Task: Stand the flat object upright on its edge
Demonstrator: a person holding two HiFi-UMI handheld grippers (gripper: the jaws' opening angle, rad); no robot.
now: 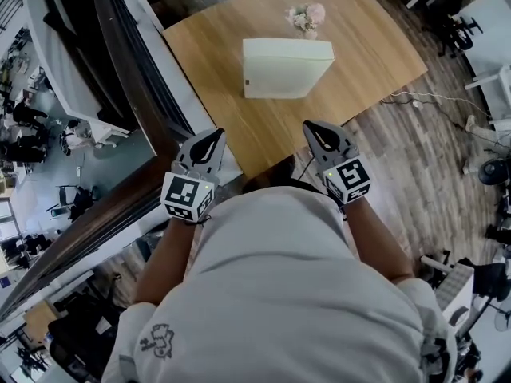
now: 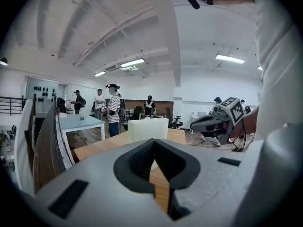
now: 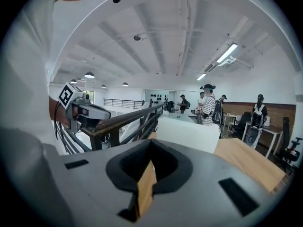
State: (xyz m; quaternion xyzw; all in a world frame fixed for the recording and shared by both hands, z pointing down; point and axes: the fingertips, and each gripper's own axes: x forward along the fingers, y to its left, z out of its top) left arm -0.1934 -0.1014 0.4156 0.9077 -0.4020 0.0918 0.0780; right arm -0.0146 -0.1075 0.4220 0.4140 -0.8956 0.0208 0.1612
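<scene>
The flat object is a cream-white box point(image 1: 286, 70) that stands on its long edge in the middle of the wooden table point(image 1: 215, 70). It also shows ahead as a pale block in the left gripper view point(image 2: 148, 129) and the right gripper view point(image 3: 191, 134). Both grippers are held close to the person's body, short of the table's near edge and well apart from the box. My left gripper point(image 1: 209, 142) point(image 2: 154, 148) is shut with nothing between its jaws. My right gripper point(image 1: 322, 136) point(image 3: 148, 150) is shut and holds nothing too.
A small bunch of pink and white flowers point(image 1: 306, 18) lies behind the box. A dark railing point(image 1: 132, 94) and a drop to a lower floor run along the table's left side. Cables point(image 1: 415, 100) trail on the floor at right. Several people point(image 2: 112, 115) stand far off.
</scene>
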